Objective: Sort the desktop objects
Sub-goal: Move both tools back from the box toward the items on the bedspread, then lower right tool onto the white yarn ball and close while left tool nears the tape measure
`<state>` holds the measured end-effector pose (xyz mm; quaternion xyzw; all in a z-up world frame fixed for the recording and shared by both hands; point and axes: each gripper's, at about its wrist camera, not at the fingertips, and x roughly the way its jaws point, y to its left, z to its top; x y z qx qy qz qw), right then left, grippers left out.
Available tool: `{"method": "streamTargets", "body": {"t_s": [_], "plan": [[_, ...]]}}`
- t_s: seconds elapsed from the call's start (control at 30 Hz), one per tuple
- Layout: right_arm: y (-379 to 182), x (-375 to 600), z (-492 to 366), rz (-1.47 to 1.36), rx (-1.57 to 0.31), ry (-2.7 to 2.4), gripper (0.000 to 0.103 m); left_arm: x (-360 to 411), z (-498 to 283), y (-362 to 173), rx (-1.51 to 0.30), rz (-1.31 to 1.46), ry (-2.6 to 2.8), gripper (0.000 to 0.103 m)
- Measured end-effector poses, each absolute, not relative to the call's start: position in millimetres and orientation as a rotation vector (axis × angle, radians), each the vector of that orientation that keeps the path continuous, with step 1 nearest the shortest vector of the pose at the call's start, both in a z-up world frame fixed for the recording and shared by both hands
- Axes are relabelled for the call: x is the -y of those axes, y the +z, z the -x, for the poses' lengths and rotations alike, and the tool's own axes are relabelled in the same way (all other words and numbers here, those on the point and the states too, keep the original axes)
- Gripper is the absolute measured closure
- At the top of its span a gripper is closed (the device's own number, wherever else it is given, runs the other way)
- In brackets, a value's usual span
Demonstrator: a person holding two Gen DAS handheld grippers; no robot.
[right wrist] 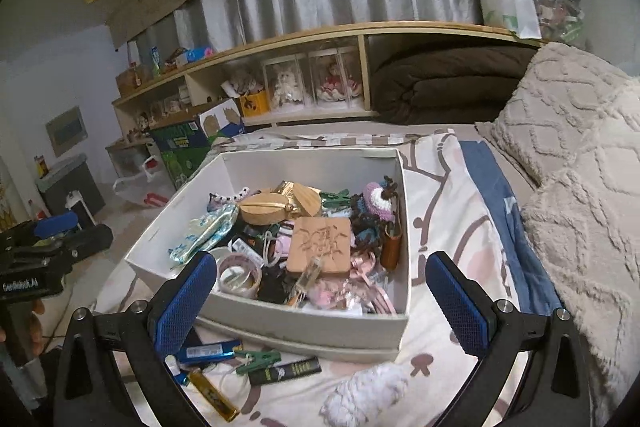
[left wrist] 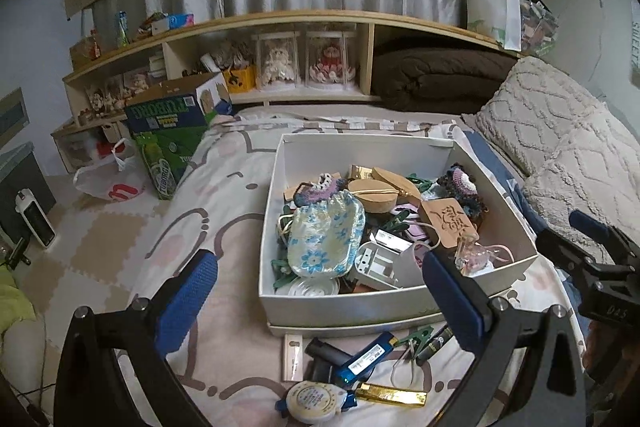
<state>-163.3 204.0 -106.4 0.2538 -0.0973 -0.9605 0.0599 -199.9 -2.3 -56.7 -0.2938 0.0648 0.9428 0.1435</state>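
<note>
The left gripper [left wrist: 320,303] hangs level over the bed [left wrist: 224,187], released, its two blue-padded fingers [left wrist: 188,291] spread wide with nothing between them, pointing toward 12 o'clock at the white box [left wrist: 344,307]. The right gripper [right wrist: 320,303] holds the same pose beside it, also released and empty, its fingers [right wrist: 456,299] framing the box's near wall; in the left wrist view it shows at 3 o'clock as a black frame with one blue tip. Nearest, at 6 o'clock on the bedspread just in front of the box, lies a loose cluster of small things: one round white tape measure [left wrist: 312,401], one gold bar-shaped lighter [left wrist: 390,394], one blue lighter [left wrist: 366,357], one green clothes peg [left wrist: 420,337], one black tube with gold print [right wrist: 286,371] and one pale wooden strip [left wrist: 293,357]. A white fluffy piece [right wrist: 360,395] lies apart from them toward 5 o'clock in the right wrist view. The box itself sits at the centre, open-topped and heaped: one blue-flowered dish [left wrist: 324,239], one roll of tape [right wrist: 240,273], one carved wooden tag [right wrist: 322,245], two oval wooden boxes [right wrist: 266,209], two crocheted pieces [left wrist: 462,187], and more green pegs, too tangled to count. Beyond the box at 10 o'clock one green beer carton [left wrist: 172,131] stands on the floor beside one white plastic bag [left wrist: 108,179]. At 2 o'clock two cream textured pillows [left wrist: 560,131] lean together. Farthest, at 12 o'clock, a wooden shelf [left wrist: 280,19] carries two clear-cased dolls [left wrist: 304,61] side by side and one folded brown blanket [left wrist: 436,75].
</note>
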Motion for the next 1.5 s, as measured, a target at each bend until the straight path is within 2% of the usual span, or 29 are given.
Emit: {"method": "streamTargets", "body": {"t_s": [0.33, 0.63, 1.27, 1.5], "plan": [[-116, -213, 127, -0.805, 0.259, -2.988, 0.0, 27, 171, -59, -0.133, 0.765, 2.763, 0.0], [-127, -225, 108, -0.853, 0.344, -3.007, 0.0, 49, 152, -67, -0.064, 0.756, 2.761, 0.0], [-149, -208, 106, -0.978, 0.236, -3.016, 0.0, 95, 141, -95, 0.057, 0.818, 2.788, 0.0], [-160, -202, 111, -1.046, 0.21, -2.993, 0.0, 95, 147, -111, 0.044, 0.884, 2.775, 0.0]]}}
